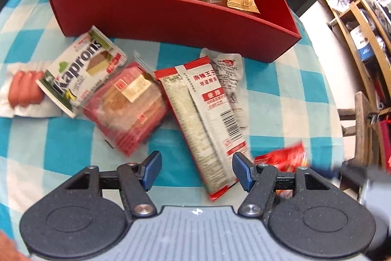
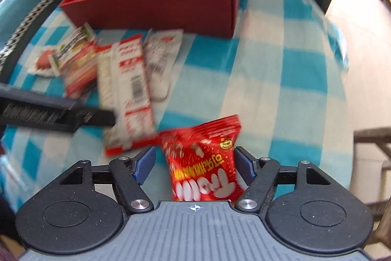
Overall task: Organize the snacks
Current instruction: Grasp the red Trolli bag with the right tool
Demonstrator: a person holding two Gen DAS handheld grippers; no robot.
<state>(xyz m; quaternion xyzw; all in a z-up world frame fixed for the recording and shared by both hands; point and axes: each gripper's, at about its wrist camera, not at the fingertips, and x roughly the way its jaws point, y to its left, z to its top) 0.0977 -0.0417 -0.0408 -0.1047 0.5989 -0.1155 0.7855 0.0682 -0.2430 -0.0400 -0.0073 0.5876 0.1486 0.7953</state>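
Observation:
A red box (image 1: 171, 18) at the back of the checked cloth holds several snack packets; it also shows in the right wrist view (image 2: 151, 14). In front of it lie a sausage pack (image 1: 23, 89), a Kaprons wafer pack (image 1: 80, 70), a red cake packet (image 1: 127, 104), a long red-and-white packet (image 1: 205, 124) and a white packet (image 1: 229, 75). My left gripper (image 1: 196, 171) is open, with the long packet's near end between its fingers. My right gripper (image 2: 195, 164) is open around a red snack bag (image 2: 205, 163), which shows in the left wrist view (image 1: 283, 158).
The blue-and-white checked cloth (image 2: 281, 80) covers the table. The left gripper's body (image 2: 48, 111) reaches in from the left of the right wrist view. Wooden shelves (image 1: 361, 16) and a wooden stool (image 1: 361, 129) stand beyond the table's right edge.

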